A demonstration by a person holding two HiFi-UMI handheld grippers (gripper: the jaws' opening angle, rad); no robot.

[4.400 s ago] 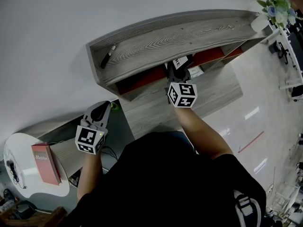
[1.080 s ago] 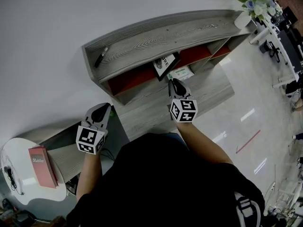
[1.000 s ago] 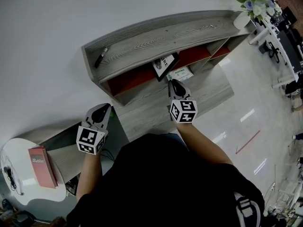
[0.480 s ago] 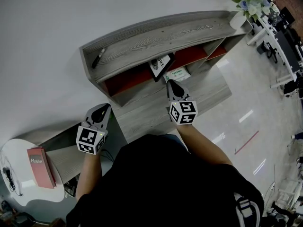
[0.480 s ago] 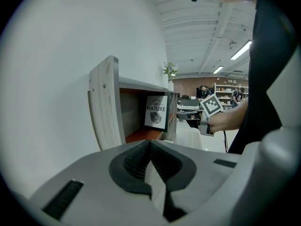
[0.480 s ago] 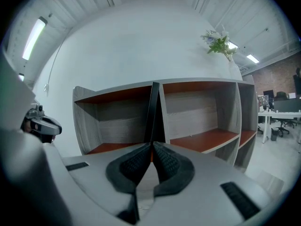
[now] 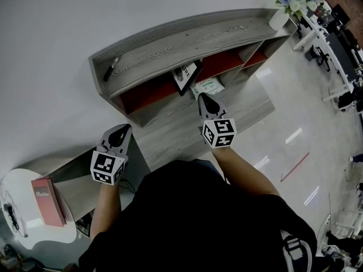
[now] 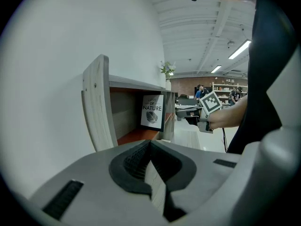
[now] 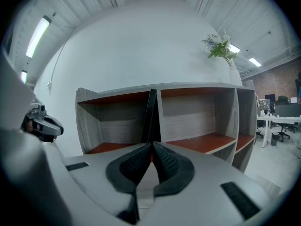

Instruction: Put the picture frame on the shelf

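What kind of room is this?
Probably a big office or workshop: a wooden shelf against a white wall, desks with office chairs, and long strip lights on a high ceiling.

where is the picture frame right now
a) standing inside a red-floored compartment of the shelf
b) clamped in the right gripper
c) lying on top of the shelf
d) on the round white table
a: the picture frame stands upright inside a compartment of the shelf, and the right gripper in front of it is shut on nothing.
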